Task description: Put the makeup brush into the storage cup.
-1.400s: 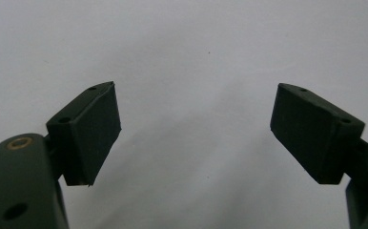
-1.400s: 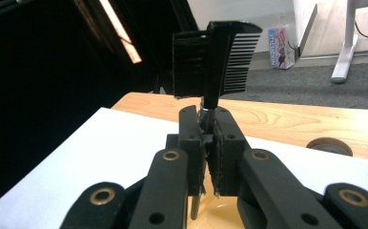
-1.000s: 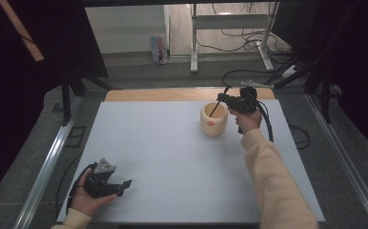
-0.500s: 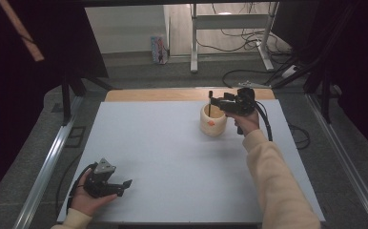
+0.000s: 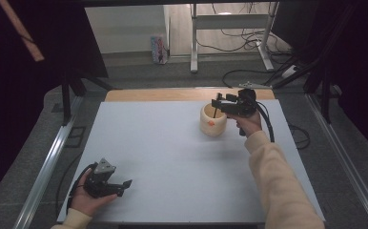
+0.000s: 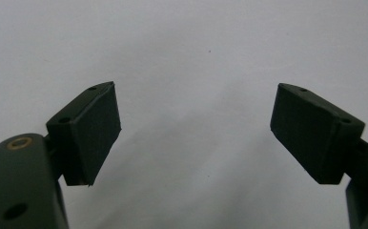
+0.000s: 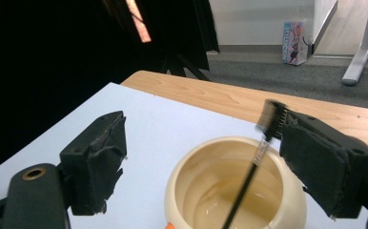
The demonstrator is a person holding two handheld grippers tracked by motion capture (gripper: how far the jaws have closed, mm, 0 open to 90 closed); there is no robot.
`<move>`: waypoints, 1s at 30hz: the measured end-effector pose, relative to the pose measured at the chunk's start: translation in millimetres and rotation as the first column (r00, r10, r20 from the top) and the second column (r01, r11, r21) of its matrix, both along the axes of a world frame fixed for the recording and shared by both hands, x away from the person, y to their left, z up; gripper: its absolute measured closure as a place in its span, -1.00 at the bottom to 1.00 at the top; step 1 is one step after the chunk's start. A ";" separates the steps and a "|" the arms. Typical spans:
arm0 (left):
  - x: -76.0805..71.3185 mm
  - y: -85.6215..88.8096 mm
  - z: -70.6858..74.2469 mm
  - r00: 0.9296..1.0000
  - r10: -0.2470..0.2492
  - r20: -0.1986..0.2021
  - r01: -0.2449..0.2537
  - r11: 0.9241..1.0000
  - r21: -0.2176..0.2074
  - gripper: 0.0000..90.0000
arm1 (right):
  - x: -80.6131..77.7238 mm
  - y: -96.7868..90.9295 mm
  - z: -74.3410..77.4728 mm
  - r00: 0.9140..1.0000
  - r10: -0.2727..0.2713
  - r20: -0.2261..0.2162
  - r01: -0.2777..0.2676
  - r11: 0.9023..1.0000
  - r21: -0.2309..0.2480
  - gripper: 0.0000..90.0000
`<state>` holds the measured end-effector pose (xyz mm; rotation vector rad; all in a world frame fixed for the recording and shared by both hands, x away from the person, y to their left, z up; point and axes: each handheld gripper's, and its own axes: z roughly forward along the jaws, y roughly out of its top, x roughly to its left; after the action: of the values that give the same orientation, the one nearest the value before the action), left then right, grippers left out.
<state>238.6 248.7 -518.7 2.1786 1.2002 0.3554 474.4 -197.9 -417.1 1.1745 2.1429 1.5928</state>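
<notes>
White-topped bench, dark surround. Cream round ceramic pot mid-far. Right tongs wide above pot; thin black brush leaning inside, touching one jaw, may tip out. Left tongs wide, well nearer than pot.

blurred brush, pot base cut off

Dim, soft overhead light — dark surroundings, faint shadows, slight blur.

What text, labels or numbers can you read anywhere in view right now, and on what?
Small printed box on the floor beyond the table: lettering runs up its side, too blurred to read.
Cream pot: an orange mark on its side, no legible text.
Nothing readable on either set of tongs.
</notes>
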 end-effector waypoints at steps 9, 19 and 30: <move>-0.6 0.1 -0.1 1.000 0.006 0.001 -0.006 1.000 0.000 -0.60 | -5.5 -7.0 -2.1 1.000 0.011 -0.007 -0.011 1.000 -0.013 -0.66; 1.5 -1.6 0.9 1.000 0.000 0.003 0.000 1.000 0.002 -0.60 | -20.2 -14.4 -1.1 1.000 0.029 -0.005 -0.029 0.999 -0.038 -0.66; 1.1 -1.9 0.9 1.000 -0.003 0.004 0.003 1.000 0.002 -0.60 | -42.6 -35.5 -1.6 1.000 0.028 -0.009 -0.028 0.996 -0.079 -0.66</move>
<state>239.7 246.8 -517.7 2.1804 1.1947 0.3594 431.8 -233.4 -418.8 1.1325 2.2153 1.5016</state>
